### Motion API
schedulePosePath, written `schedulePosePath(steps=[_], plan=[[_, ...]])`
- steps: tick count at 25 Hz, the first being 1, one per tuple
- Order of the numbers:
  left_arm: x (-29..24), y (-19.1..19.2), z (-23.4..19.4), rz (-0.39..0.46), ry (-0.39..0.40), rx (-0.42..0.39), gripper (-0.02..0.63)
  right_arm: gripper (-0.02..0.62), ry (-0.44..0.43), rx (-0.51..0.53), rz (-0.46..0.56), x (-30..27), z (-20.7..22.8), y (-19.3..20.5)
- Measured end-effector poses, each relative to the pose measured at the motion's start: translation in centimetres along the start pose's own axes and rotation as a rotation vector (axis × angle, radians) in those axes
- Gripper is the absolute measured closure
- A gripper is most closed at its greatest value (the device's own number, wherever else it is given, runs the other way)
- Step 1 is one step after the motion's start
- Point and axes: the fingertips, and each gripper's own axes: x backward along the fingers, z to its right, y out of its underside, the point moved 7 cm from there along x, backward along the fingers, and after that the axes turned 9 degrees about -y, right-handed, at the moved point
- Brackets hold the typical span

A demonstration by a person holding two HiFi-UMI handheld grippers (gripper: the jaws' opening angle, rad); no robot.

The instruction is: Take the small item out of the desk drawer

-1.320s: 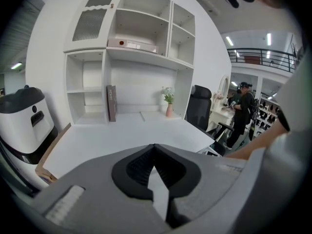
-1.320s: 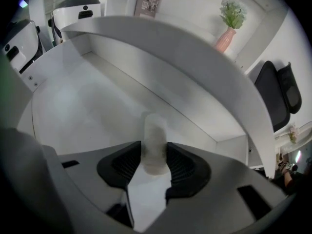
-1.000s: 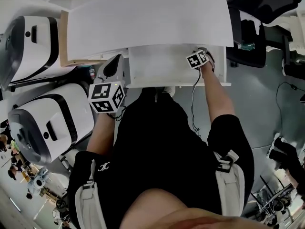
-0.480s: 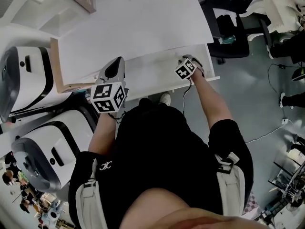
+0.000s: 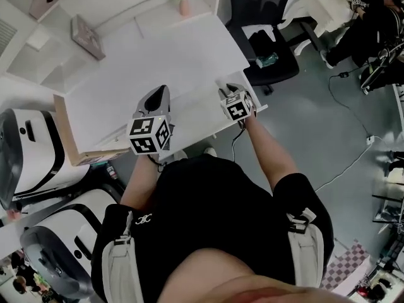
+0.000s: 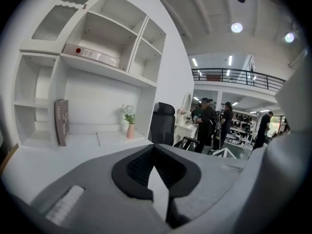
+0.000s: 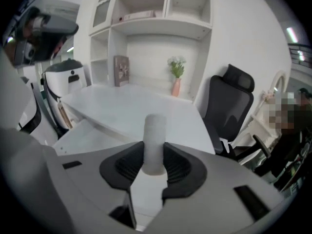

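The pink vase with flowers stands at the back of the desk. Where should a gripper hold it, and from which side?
Probably the body of the vase, below the flowers, with the jaws level, coming from the front of the desk. It stands upright and narrow. The flowers cover its top, and the back wall of the shelves stands behind it.

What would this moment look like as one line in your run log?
left gripper: shut, empty | right gripper: shut on small white cylinder | location: front edge of white desk
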Motion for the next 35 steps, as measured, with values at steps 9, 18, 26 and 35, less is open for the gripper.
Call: schedulePosePath(steps=[9, 18, 26, 35], plan=[[-0.6, -3.6, 3.1, 0.082, 0.102, -0.022, 0.592, 0.477, 0.132, -0.111, 0.388, 13.0, -0.3, -8.7], [-0.7, -6.5, 5.8, 0.140, 0.191, -0.076, 0.591, 0.482, 0.344, -0.179, 0.682, 22.5, -0.6, -11.6], [-0.4, -7.7, 6.7, 0.166, 0.208, -0.084, 0.592, 0.480, 0.414, -0.188, 0.766, 25.2, -0.4, -11.6], [-0.4, -8.0, 5.7, 0.172, 0.200, -0.079, 0.592, 0.482, 0.399, -0.170, 0.783, 24.8, -1.3, -12.6]])
